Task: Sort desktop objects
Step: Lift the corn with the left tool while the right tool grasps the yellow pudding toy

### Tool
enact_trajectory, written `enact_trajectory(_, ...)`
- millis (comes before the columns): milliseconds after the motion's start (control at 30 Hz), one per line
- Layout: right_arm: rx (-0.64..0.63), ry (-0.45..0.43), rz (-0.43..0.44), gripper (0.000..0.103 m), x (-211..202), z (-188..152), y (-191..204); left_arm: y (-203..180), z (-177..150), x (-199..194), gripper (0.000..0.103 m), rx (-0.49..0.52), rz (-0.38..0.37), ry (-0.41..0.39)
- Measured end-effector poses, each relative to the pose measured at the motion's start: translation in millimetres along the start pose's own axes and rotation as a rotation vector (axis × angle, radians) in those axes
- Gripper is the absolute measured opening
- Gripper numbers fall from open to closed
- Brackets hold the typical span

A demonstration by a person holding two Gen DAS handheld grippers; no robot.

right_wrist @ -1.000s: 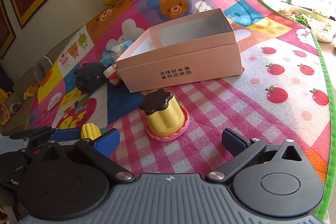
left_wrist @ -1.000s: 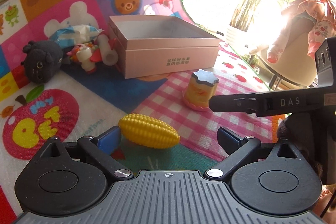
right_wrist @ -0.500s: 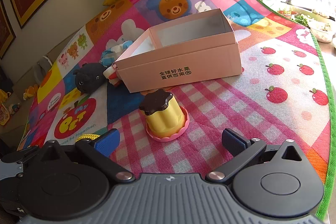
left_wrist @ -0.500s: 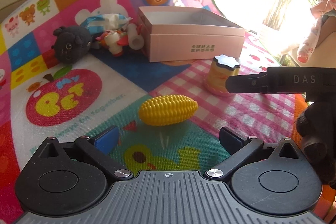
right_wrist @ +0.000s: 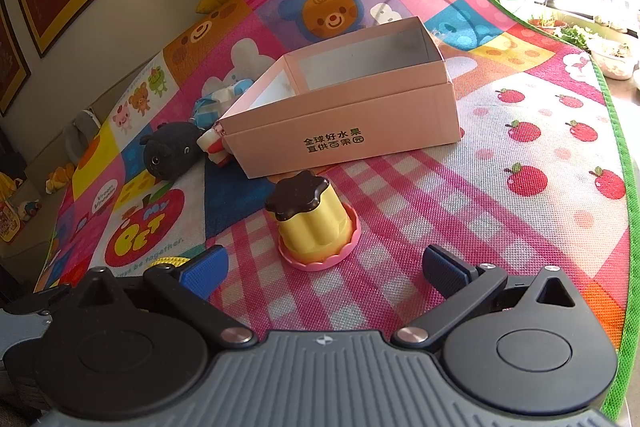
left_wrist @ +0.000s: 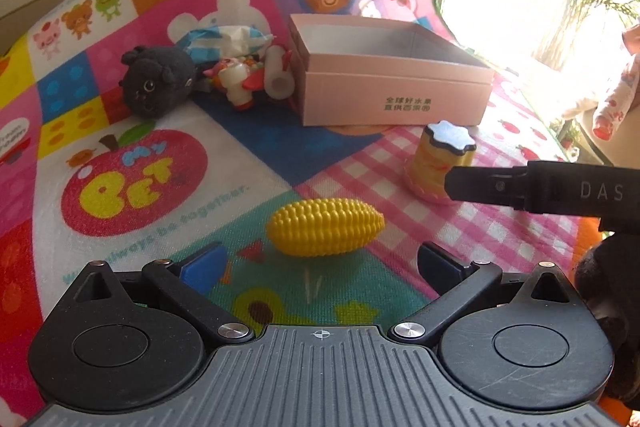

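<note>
both jaws wide, empty; only left view shows whole toy corn (left_wrist: 325,227) before pudding toy (left_wrist: 440,163).

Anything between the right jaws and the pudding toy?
No. In the right wrist view, only bare checked mat lies between the open right gripper and the pudding toy.

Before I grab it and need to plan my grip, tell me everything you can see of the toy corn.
The toy corn is a bright yellow cob, plastic by its look, with rows of bumpy kernels and tapered ends. It lies on its side on the play mat, just ahead of the open left gripper, touching nothing else.
</note>
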State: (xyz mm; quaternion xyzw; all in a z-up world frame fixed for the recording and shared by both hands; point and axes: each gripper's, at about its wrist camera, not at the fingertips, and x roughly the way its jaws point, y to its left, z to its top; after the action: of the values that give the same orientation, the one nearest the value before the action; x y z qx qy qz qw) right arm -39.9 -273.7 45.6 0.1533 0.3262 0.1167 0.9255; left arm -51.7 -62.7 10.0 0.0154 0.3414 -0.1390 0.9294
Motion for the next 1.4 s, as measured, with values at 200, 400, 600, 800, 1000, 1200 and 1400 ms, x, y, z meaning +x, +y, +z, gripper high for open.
enact_trajectory(200,0.050,-0.017,0.030,0.103,-4.1,1.2,-7.9,-8.5,6.7,5.8,0.103,0.046,0.048,-0.041)
enact_trajectory(400,0.050,-0.019,0.028,0.103,-4.1,0.8,-7.6,-9.5,5.5,11.8,0.072,0.060,0.059,-0.020)
enact_trajectory(600,0.047,-0.024,0.007,0.103,-4.3,0.2,-5.8,1.9,6.3,8.7,0.071,0.051,0.075,-0.022)
enact_trajectory(800,-0.157,0.041,-0.068,0.103,7.4,-0.6,24.9,29.8,0.9,-9.7,0.071,0.011,0.075,-0.010)
enact_trajectory(1000,-0.369,0.076,-0.174,0.096,31.3,6.1,48.6,42.6,-10.1,-19.0,0.071,-0.032,0.039,-0.003)
enact_trajectory(1200,-0.412,0.108,-0.128,0.069,39.8,12.4,52.1,43.2,-12.7,-19.8,0.071,-0.038,0.006,-0.008)
enact_trajectory(1400,-0.419,0.129,-0.103,0.055,35.0,15.0,58.2,41.4,-12.9,-21.8,0.067,-0.023,0.002,-0.007)
